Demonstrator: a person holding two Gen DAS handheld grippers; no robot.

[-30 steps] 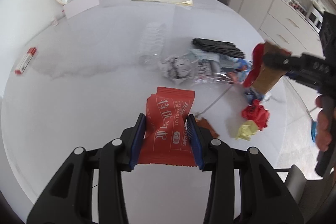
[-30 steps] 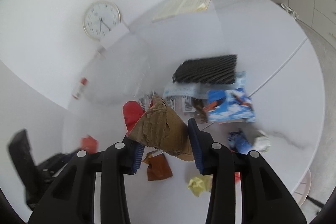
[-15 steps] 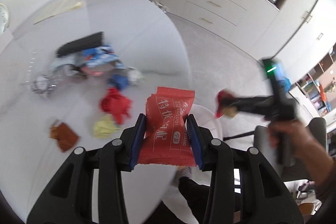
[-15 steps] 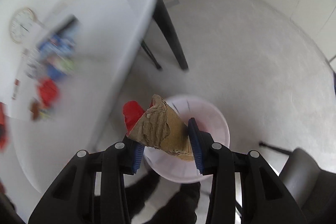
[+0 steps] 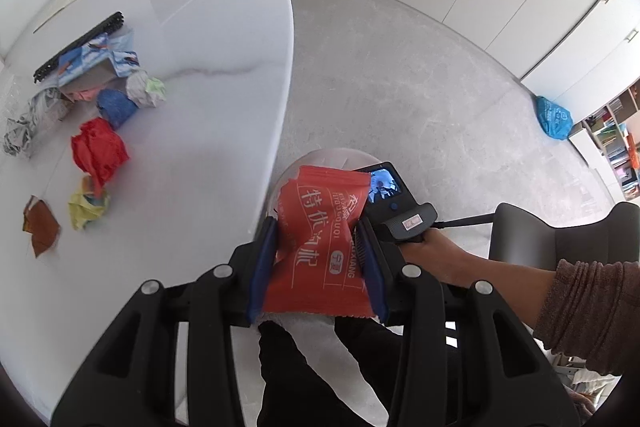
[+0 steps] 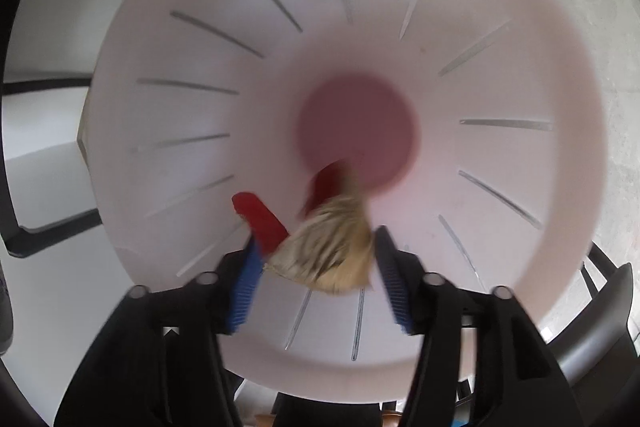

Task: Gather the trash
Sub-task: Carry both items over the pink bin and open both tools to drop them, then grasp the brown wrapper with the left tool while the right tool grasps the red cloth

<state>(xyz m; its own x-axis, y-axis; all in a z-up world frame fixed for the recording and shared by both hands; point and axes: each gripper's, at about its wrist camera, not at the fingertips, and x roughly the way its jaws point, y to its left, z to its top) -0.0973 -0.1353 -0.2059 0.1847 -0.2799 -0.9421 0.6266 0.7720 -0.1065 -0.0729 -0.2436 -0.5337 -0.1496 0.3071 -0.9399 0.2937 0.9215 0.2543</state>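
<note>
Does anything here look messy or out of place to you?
Yes. Crumpled scraps litter the white marble table: a red paper ball, a blue wad, a yellow wad and a torn brown wrapper, not yet binned.

I'm seeing a red foil snack packet (image 5: 320,247) printed with white characters, a crumpled red paper ball (image 5: 100,149) on the white grey-veined marble tabletop (image 5: 208,75), and a pale pink slotted plastic bin (image 6: 500,75) showing a tan torn cardboard scrap (image 6: 332,251).

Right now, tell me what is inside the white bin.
A torn brown-and-red scrap is dropping into the white bin from the opening right gripper. The reddish bottom is blurred; other contents cannot be told.
</note>
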